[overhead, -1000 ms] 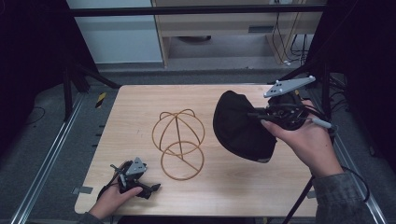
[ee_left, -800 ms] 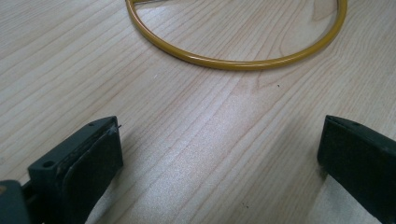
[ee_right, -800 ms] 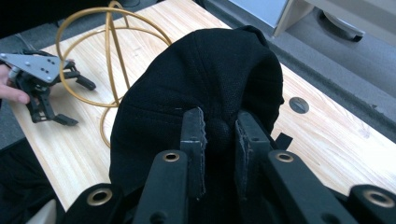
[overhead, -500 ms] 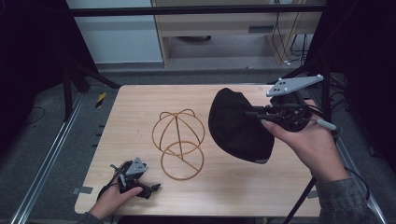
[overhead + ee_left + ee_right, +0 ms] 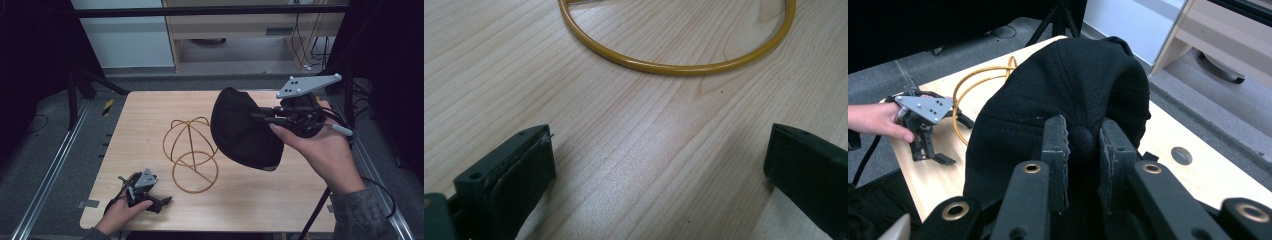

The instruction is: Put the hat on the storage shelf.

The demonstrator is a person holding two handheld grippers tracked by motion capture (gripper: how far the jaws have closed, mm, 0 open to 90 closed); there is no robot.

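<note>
Compared with the high view of a second ago, the black cap (image 5: 243,131) is seen carried leftward and a little higher, nearer the gold wire stand (image 5: 192,154); the left hand and its tool are found where they were. The cap is held clear of the wooden table (image 5: 145,125), between the right edge of the table and the stand, its crown overlapping the stand's upper hoops in the high view; whether cloth and wire touch cannot be told.

The right gripper (image 5: 1083,150) is closed on a pinched fold of the cap's fabric, its jaws nearly together with the cloth bunched between them. The left gripper (image 5: 659,165) is rested low by the near left corner of the table, its jaws spread wide with nothing between them, just short of the stand's base ring (image 5: 674,62).

The cap is judged light and soft: it sags and folds around the grip, so its shape cannot be relied on. A hold on the stiffer brim or on a seam would probably give more control than loose crown cloth. The stand is thin wire and is likely easily tipped if the cap is dragged across it.
</note>
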